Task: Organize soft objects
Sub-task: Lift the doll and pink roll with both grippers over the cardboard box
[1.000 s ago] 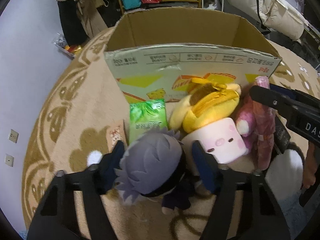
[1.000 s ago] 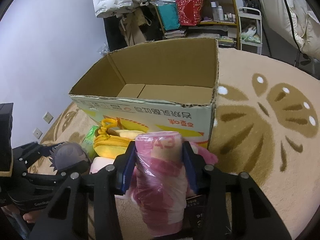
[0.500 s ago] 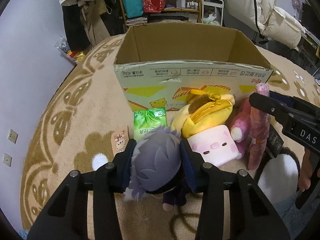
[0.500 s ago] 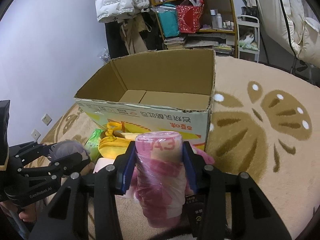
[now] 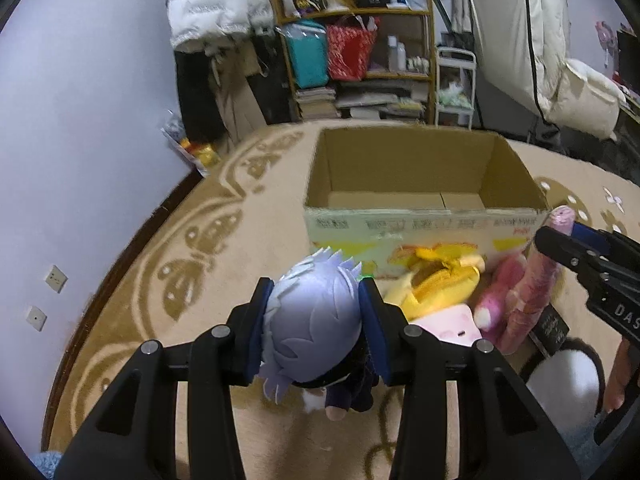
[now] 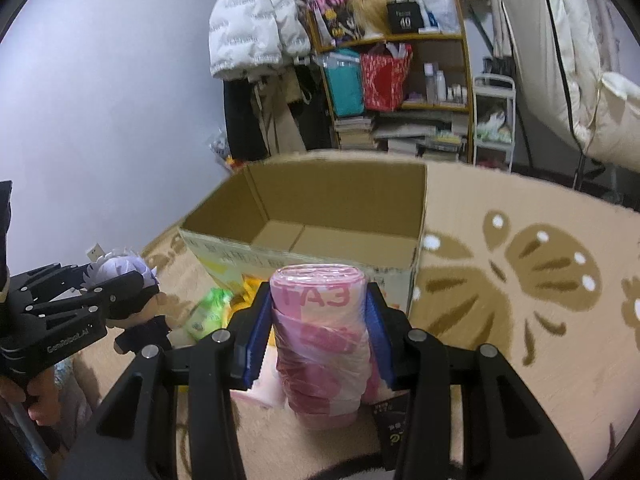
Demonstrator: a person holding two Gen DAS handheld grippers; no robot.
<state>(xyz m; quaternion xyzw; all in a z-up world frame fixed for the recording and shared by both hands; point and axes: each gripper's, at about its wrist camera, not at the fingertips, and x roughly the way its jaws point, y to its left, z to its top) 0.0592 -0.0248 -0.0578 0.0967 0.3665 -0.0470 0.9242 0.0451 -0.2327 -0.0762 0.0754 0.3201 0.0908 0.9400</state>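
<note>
My left gripper (image 5: 316, 328) is shut on a grey-haired plush doll (image 5: 312, 320) and holds it above the rug; the doll also shows in the right wrist view (image 6: 132, 304). My right gripper (image 6: 318, 328) is shut on a pink plastic-wrapped roll (image 6: 320, 344), which also shows in the left wrist view (image 5: 532, 280). An open, empty cardboard box (image 5: 420, 184) stands just beyond both; it also shows in the right wrist view (image 6: 320, 224). A yellow plush (image 5: 436, 284), a pink plush (image 5: 496, 296), a pale pink cube plush (image 5: 452, 324) and a green packet (image 6: 208, 312) lie in front of the box.
A beige patterned rug (image 6: 520, 280) covers the floor. A shelf with bags and books (image 5: 360, 60) and hanging coats (image 5: 216, 20) stand behind the box. A small black box (image 5: 550, 326) and a black-and-white furry item (image 5: 560, 380) lie at the right.
My left gripper has closed on the grey-haired doll and lifted it off the rug. My right gripper has risen with the pink roll. Both views now look down into the box.
</note>
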